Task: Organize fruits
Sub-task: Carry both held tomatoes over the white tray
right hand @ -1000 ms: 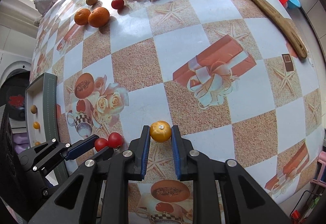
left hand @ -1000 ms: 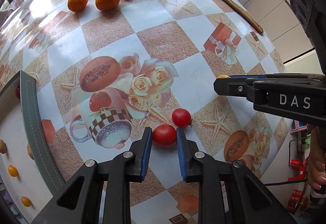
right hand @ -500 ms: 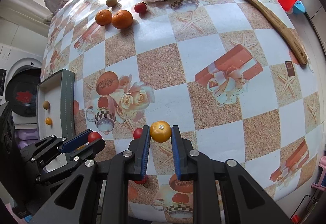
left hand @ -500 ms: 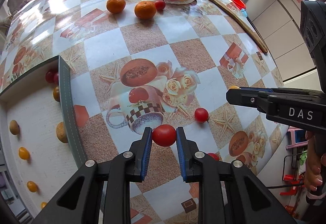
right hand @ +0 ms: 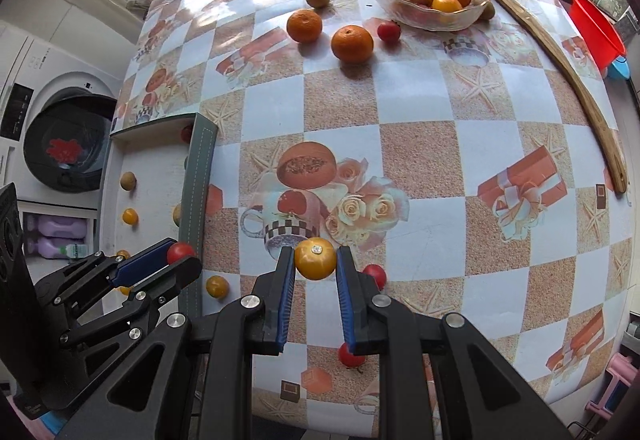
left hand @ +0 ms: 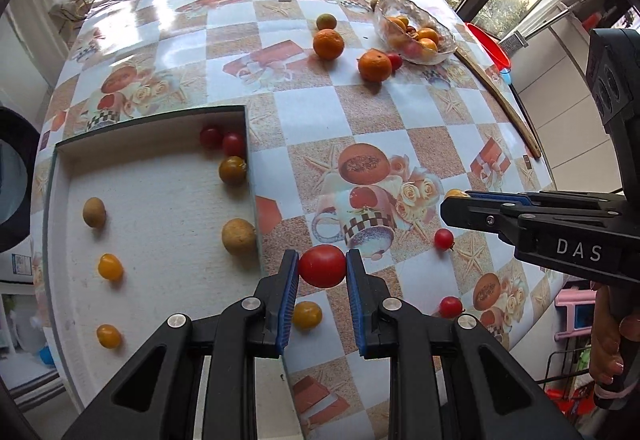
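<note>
The left gripper has its blue pads closed onto a red tomato, round, smooth and glossy, held off the table near the right wall of the white tray. The right gripper is closed the same way on a yellow-orange tomato, w/ a small pale stem scar on top; it is held over the printed cup picture of the tablecloth. In the left wrist view the right gripper shows from the side, w/ only a small bit of the yellow fruit visible at its tip. The tray lies at the left part of the table, w/ a grey-green rim and a white floor. Inside: two small red tomatoes in the far right corner, a dark orange-brown one just beside them, two brown round fruits approx. in the middle zone, and three small yellow ones along the left side. The glass bowl stands at the far side of the table and holds several orange and yellow fruits, and at least one red. Just beside the bowl are two mandarins, a red tomato and a greenish fruit. Loose on the cloth near the grippers: two small red tomatoes and one yellow.
</note>
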Demonstrator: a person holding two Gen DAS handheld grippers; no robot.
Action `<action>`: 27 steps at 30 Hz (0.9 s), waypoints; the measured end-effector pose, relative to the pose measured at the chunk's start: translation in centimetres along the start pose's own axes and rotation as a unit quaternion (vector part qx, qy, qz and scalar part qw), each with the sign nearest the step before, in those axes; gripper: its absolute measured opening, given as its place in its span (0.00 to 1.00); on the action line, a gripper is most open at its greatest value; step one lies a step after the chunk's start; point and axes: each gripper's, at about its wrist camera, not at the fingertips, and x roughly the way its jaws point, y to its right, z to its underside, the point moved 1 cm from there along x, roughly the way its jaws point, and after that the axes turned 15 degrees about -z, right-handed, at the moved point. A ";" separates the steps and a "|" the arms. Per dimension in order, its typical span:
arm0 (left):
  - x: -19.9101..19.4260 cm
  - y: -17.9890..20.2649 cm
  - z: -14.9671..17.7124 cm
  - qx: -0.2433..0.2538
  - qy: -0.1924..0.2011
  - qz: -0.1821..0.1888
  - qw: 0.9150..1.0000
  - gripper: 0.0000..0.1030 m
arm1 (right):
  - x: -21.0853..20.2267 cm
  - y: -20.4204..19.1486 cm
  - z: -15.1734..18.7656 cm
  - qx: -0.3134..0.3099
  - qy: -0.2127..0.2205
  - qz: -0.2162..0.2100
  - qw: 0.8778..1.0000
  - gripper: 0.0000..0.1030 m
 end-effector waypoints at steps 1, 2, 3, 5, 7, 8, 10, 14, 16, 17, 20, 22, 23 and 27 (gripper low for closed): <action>-0.2 -0.9 0.2 -0.009 0.001 -0.003 1.000 0.24 | 0.3 -0.7 -0.2 -0.006 -0.003 -0.002 1.000 0.22; -0.3 -1.7 0.4 -0.017 0.002 -0.006 1.000 0.24 | 0.7 -1.4 -0.3 -0.013 -0.006 -0.003 1.000 0.22; -0.4 -2.6 0.6 -0.026 0.003 -0.010 1.000 0.24 | 1.0 -2.2 -0.5 -0.020 -0.009 -0.005 1.000 0.22; -0.5 -4.2 1.1 -0.041 0.003 -0.018 0.999 0.24 | 1.8 -3.6 -0.9 -0.034 -0.015 -0.009 0.999 0.22; -0.3 -5.7 1.7 -0.057 -0.001 -0.025 0.998 0.24 | 2.7 -5.1 -1.2 -0.047 -0.022 -0.013 0.999 0.22; -0.2 -6.4 2.0 -0.064 -0.003 -0.029 0.998 0.24 | 3.1 -5.8 -1.4 -0.053 -0.026 -0.015 0.998 0.22; 0.1 -7.8 2.6 -0.077 -0.008 -0.036 0.996 0.24 | 4.0 -7.2 -1.7 -0.065 -0.034 -0.019 0.997 0.22; 0.6 -9.8 3.7 -0.098 -0.016 -0.043 0.994 0.24 | 5.9 -9.6 -2.2 -0.085 -0.050 -0.025 0.995 0.22; 0.9 -10.5 4.1 -0.104 -0.019 -0.046 0.993 0.24 | 6.7 -10.6 -2.4 -0.095 -0.057 -0.026 0.994 0.22; 1.1 -10.8 4.2 -0.106 -0.020 -0.047 0.993 0.25 | 7.1 -11.0 -2.5 -0.099 -0.060 -0.027 0.993 0.22; 1.5 -11.3 4.4 -0.111 -0.022 -0.046 0.993 0.24 | 8.2 -12.1 -2.7 -0.108 -0.070 -0.027 0.991 0.22; 1.8 -11.5 4.3 -0.114 -0.023 -0.045 0.992 0.24 | 8.9 -12.6 -2.9 -0.114 -0.075 -0.026 0.990 0.22; 2.0 -11.5 4.3 -0.114 -0.022 -0.044 0.992 0.24 | 9.2 -12.8 -3.0 -0.116 -0.078 -0.026 0.990 0.22; 2.4 -11.5 3.9 -0.112 -0.022 -0.042 0.993 0.24 | 10.2 -13.4 -3.3 -0.121 -0.086 -0.023 0.989 0.22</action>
